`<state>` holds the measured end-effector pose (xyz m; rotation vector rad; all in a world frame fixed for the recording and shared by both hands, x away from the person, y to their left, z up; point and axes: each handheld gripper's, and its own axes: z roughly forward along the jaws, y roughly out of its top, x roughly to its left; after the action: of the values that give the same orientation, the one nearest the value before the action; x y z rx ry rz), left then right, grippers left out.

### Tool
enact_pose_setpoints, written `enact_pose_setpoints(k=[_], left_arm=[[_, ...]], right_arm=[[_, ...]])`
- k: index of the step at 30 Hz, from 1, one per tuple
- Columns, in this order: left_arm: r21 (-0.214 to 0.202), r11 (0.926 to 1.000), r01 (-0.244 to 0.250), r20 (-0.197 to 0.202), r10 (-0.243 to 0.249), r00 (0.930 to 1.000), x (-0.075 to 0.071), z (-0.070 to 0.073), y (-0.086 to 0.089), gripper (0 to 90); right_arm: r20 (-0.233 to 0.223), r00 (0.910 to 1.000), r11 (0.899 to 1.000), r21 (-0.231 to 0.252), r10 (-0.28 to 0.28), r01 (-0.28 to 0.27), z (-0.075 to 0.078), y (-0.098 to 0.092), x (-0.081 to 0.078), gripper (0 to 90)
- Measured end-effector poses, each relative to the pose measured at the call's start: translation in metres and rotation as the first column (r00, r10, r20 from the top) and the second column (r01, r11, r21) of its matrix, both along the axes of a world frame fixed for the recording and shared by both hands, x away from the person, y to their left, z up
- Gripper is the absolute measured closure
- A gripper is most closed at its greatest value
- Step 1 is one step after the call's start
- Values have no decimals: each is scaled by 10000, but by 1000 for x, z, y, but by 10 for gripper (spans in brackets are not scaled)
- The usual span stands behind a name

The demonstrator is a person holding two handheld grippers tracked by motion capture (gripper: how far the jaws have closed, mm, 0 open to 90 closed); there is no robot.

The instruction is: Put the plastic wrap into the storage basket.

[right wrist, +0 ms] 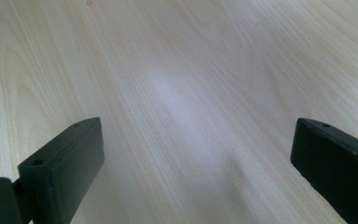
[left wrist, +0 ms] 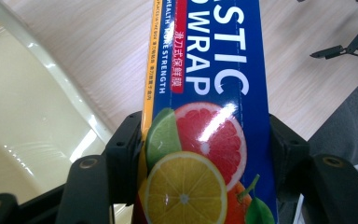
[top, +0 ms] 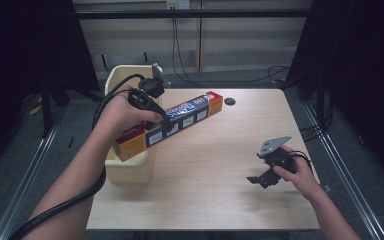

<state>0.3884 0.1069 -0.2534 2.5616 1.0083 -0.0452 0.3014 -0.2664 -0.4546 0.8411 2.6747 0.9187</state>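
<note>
Left tongs point(left wrist: 205, 154) around wrap box point(left wrist: 205, 93)

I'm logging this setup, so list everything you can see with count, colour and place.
plastic wrap box: one, blue with orange ends and fruit pictures, held tilted above the bin's right rim and the table
bin: one, cream, at the table's left edge
table: one, light wood, centre
round hole: one, dark, table's far side
cables: several, black, floor behind the table
left gripper: one, black, shut on the box
right gripper: one, black, open over the table's right side
</note>
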Motion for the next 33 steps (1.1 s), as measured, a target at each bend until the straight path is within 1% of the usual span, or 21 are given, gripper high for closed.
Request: enact_pose_setpoints(k=[1, 2, 3, 5, 6, 8, 9, 10, 14, 15, 17, 19, 21, 23, 24, 25, 26, 27, 28, 29, 33], left_arm=[[-16, 9999, -100, 80, 100, 9999, 0, 1, 1, 407], [79, 9999, -89, 109, 88, 9999, 0, 2, 2, 407], [97, 9998, -184, 108, 183, 9998, -1, 4, 2, 407], [-17, 9995, -323, 73, 323, 9995, 0, 5, 6, 407], [7, 9995, -319, 124, 319, 9994, -1, 7, 7, 407], [-48, 9983, -587, 107, 588, 9982, -1, 10, 10, 407], [-99, 9976, -681, 206, 683, 9975, -2, 11, 11, 407], [39, 9978, -655, 188, 654, 9977, -2, 13, 13, 407], [-47, 9956, -939, 326, 940, 9950, -3, 17, 20, 407], [-47, 9956, -939, 326, 940, 9950, -3, 17, 20, 407], [-54, 9933, -1155, 246, 1156, 9930, -3, 21, 26, 407], [54, 9918, -1277, 361, 1274, 9912, -4, 23, 28, 407], [-70, 9900, -1407, 328, 1409, 9895, -3, 24, 31, 407], [34, 9891, -1473, 354, 1471, 9885, -3, 26, 33, 407], [-1, 9883, -1523, 356, 1522, 9877, -3, 27, 35, 407], [-68, 9846, -1747, 436, 1748, 9836, -3, 27, 35, 407], [123, 9865, -1634, 443, 1627, 9857, -2, 29, 37, 408], [-5, 9840, -1779, 439, 1778, 9831, -2, 29, 38, 407], [-9, 9828, -1844, 465, 1843, 9818, -2, 30, 39, 408], [130, 9836, -1799, 453, 1792, 9828, -2, 31, 41, 407], [169, 9803, -1969, 417, 1961, 9797, -1, 35, 47, 408]], right_arm=[[-74, 10000, 10000, -3, 64, -64, 0, 0, 0, 27], [-50, 9999, 9999, 1, 156, -156, -1, 0, 0, 26], [-41, 9999, 9999, -33, 121, -121, -1, 1, 0, 25], [-24, 10000, 9999, -114, 16, -16, -1, 1, -1, 27], [-28, 10000, 9999, -144, -7, 7, -1, 1, -1, 26], [-25, 10000, 9999, -158, 25, -25, -1, 1, -1, 27], [-109, 9998, 9998, -39, 182, -183, -2, 1, 0, 27], [-101, 9998, 9998, -53, 179, -180, -2, 1, -1, 27], [-53, 9999, 9999, -101, 111, -112, 0, 1, -3, 27], [-82, 9998, 9998, -7, 180, -181, 0, 0, -3, 27], [-4, 10000, 10000, -45, 80, -80, 1, 0, -3, 26], [19, 10000, 10000, -25, 66, -66, 1, 0, -3, 27], [14, 10000, 10000, 22, 79, -79, 2, -1, -3, 27], [13, 10000, 10000, 42, 55, -55, 2, -1, -4, 27], [1, 10000, 10000, 35, 45, -45, 3, -1, -4, 27], [64, 10000, 10000, -4, 40, -40, 3, -1, -4, 27], [49, 10000, 10000, 31, 61, -61, 3, -1, -4, 27], [34, 10000, 10000, 37, 35, -36, 3, -1, -5, 26], [31, 10000, 10000, 39, 27, -27, 3, -1, -5, 26], [39, 10000, 10000, 38, 11, -11, 4, -1, -5, 26], [30, 10000, 9999, 110, 87, -88, 4, -1, -4, 26]])
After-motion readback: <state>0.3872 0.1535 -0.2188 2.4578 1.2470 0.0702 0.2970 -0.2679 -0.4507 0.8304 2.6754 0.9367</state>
